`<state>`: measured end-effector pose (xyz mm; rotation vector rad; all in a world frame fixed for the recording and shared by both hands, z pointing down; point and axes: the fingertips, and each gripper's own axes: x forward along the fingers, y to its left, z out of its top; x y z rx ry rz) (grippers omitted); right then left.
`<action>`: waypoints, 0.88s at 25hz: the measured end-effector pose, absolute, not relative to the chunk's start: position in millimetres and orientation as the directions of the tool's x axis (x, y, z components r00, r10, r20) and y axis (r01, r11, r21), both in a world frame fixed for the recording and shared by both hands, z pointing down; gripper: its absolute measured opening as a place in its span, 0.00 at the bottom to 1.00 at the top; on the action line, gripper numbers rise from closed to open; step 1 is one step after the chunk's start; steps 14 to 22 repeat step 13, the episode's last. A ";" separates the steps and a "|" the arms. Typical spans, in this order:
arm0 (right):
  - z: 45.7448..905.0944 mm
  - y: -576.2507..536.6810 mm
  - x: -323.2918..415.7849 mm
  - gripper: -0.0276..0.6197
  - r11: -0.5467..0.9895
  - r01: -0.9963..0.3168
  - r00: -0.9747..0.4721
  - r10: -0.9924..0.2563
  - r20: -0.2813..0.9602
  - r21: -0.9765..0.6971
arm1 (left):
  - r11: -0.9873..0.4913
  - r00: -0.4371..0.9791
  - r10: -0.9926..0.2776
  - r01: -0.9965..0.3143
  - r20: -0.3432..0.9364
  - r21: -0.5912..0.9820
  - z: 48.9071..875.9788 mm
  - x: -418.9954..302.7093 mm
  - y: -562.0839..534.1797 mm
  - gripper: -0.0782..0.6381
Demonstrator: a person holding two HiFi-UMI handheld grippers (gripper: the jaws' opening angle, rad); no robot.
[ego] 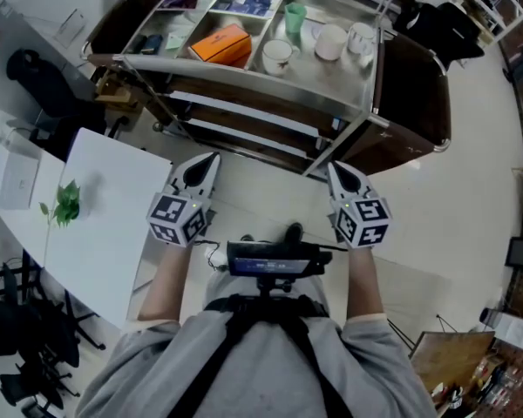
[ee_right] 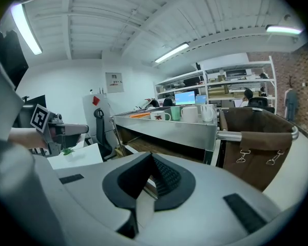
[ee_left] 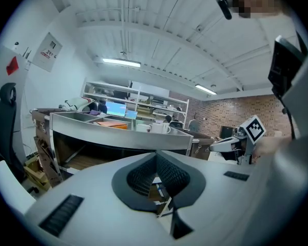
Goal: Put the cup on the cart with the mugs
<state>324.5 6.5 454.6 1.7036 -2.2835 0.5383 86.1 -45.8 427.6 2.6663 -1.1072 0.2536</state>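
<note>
Cup: green cup [ego: 295,16] on cart [ego: 244,84] beside white mugs [ego: 277,55], well beyond both grippers | Jaws: left gripper [ego: 209,158] and right gripper [ego: 335,169] closed, empty | Room: white worktop [ego: 105,225] left of cart, pale floor [ego: 471,198]

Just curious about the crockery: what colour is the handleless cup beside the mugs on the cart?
The cup is green, seen best in the head view.

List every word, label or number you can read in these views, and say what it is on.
No text here is legible.
Wall notice: printed lines, too small to read.
Orange box on the cart: any print is too small to read.
Marker cubes: black-and-white square patterns only, no letters or numbers.
</note>
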 end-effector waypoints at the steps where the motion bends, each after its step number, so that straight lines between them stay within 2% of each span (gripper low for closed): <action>1: 453.6 7.7 324.3 0.04 0.249 -0.957 -0.287 -0.869 0.402 -0.145 | -0.682 0.698 -0.670 -0.714 0.253 0.160 428.6 84.4 -44.5 0.12; 22: 468.3 17.6 319.5 0.04 0.243 -0.957 -0.287 -0.853 0.435 -0.156 | -0.672 0.690 -0.674 -0.721 0.264 0.170 425.9 75.8 -32.9 0.12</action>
